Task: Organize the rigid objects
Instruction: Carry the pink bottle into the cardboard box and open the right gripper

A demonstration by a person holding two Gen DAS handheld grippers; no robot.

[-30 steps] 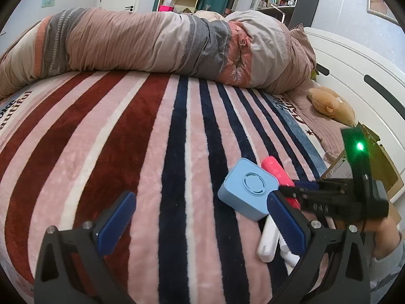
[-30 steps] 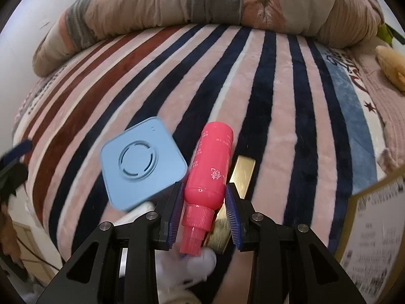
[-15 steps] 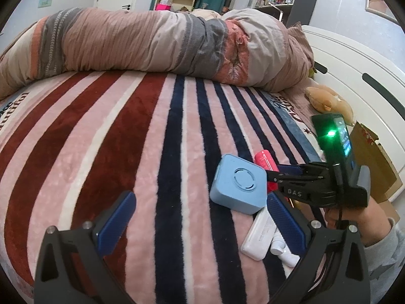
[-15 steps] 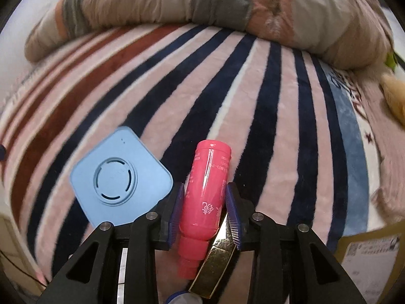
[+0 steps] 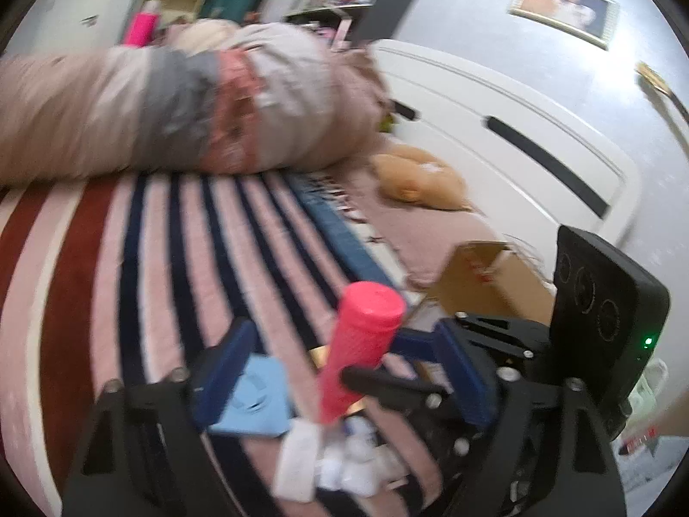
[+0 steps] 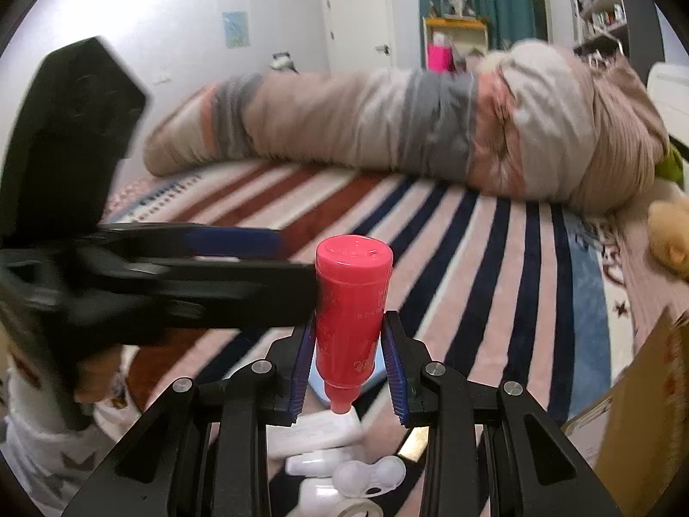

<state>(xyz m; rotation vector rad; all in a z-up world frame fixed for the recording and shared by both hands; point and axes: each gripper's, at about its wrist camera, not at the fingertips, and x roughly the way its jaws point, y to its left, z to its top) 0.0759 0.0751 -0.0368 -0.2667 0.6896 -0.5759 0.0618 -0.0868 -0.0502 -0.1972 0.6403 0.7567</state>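
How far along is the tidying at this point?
Nothing looks put away yet. In hand: the right gripper holds the pink bottle clear of the bed, the left gripper closing around it. Left: the blue box and white items beside the cardboard box.

I am in a home bedroom: a striped pink, red and navy plush blanket (image 6: pixel 452 237) covers the bed, a rolled beige and grey quilt (image 6: pixel 409 129) lies across it, a white padded headboard (image 5: pixel 516 138) stands behind, a tan plush toy (image 5: pixel 415 176) rests there, and a framed picture (image 5: pixel 564 8) hangs on the wall.
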